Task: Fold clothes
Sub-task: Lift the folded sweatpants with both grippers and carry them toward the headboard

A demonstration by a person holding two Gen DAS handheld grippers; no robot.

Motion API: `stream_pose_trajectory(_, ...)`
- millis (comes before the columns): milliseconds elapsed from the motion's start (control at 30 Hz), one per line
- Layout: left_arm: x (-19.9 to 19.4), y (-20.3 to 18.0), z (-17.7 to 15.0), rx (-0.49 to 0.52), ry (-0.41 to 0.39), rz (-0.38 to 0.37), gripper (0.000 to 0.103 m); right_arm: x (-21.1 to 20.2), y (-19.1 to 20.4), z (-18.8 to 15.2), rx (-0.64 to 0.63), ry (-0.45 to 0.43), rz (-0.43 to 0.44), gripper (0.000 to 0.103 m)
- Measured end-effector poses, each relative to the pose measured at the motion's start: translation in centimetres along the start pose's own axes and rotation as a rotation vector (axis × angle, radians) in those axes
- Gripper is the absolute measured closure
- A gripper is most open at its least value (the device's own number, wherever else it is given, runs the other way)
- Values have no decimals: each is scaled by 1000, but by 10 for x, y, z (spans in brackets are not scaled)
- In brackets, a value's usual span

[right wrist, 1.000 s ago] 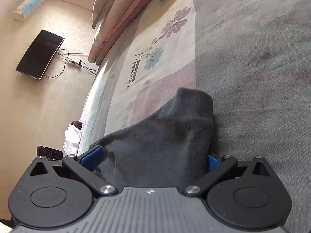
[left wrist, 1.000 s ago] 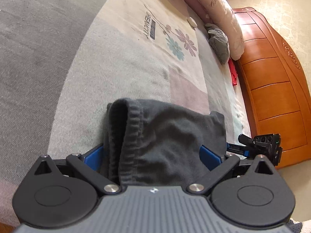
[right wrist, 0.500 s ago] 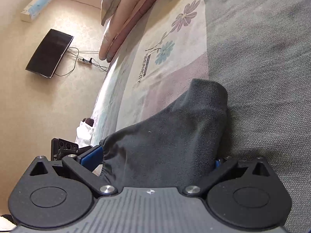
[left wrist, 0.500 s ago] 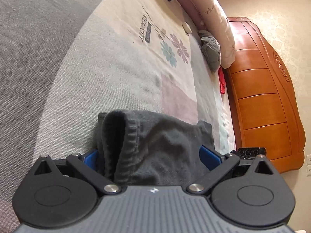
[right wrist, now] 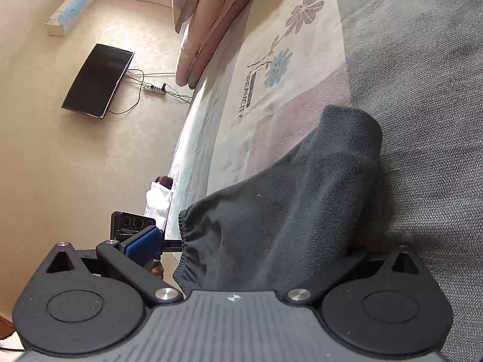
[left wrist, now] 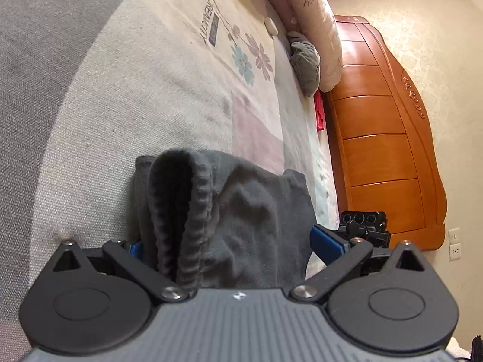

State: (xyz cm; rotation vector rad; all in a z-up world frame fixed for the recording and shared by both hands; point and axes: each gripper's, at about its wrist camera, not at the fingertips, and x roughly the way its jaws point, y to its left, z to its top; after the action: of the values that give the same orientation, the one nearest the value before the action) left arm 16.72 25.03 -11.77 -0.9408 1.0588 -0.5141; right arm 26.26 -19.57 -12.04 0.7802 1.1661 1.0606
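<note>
Both claws (left wrist: pixel 225 241) (right wrist: pixel 250 244) — jaws spread wide

In the left wrist view a garment (left wrist: pixel 247 220) lies bunched on a bed (left wrist: pixel 151 96), filling the space between the fingers (left wrist: pixel 327 239) of the left gripper (left wrist: pixel 229 241); the right gripper (left wrist: pixel 363 226) sits just to its right at the bed's edge. Far ahead a pillow (left wrist: pixel 314 24) lies along the bed's right side with another crumpled cloth (left wrist: pixel 305 60) against it, and a wooden headboard (left wrist: pixel 383 138) stands to the right. In the right wrist view the garment (right wrist: pixel 286 211) lies between the right gripper's (right wrist: pixel 250 241) fingers (right wrist: pixel 143 241), and a screen (right wrist: pixel 98 81) lies on the floor (right wrist: pixel 75 166) left of the bed (right wrist: pixel 422 75).
</note>
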Motion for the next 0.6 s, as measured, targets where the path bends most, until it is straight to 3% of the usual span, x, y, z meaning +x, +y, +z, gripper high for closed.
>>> stream_pose_trajectory(133,-10,4,-17,-15,47,-23,4,-9,-2,-12,-6,22,38,0)
stream_pose_trajectory(233,-16,15,-20,-27,20,-56,11,-10,-6,-11,-19,11,64,0)
stream_pose_trajectory(400,-10,6,-10,31,16,-23,13,-3,-3,-5,-56,0,27,5)
stream_pose_trajectory(467,-13,8,-12,18,5,-6,24,-6,-3,-9,-48,-1,4,13)
stream_pose_trajectory(533,-18,12,-15,-13,-11,10,35,-10,-5,-14,-31,2,-7,15)
stream_pose_trajectory(600,-18,14,-21,-4,-8,-6,33,-11,-6,-17,-44,2,-2,16)
